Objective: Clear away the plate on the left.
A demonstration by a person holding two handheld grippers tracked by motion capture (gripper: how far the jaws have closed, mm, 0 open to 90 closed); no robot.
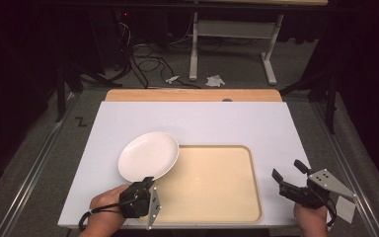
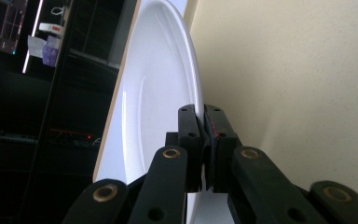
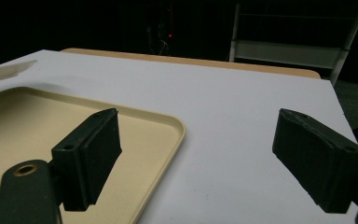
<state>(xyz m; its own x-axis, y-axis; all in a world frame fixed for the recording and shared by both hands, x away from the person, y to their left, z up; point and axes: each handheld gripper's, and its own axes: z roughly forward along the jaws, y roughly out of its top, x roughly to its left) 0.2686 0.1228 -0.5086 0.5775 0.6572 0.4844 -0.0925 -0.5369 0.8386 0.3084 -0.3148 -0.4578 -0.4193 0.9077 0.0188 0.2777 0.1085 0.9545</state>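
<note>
The left gripper (image 1: 145, 186) pinches the near rim of the white plate (image 1: 148, 156), which overlaps the tray's (image 1: 227, 215) far-left corner, likely to carry it. The right gripper (image 1: 288, 175) waits with jaws spread at the table's (image 1: 202, 121) right edge.

Left gripper (image 1: 148, 183) pinches the near rim of a round white ceramic plate (image 1: 148, 155) overlapping the beige plastic tray's (image 1: 217, 207) left edge; right gripper (image 1: 287, 174) gapes near the board's right edge.

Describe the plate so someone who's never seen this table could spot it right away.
On the white table top lies a beige tray. Over its far left corner sits the white plate, its near rim clamped in the left gripper. It is round and glossy, unlike the rectangular tray.
</note>
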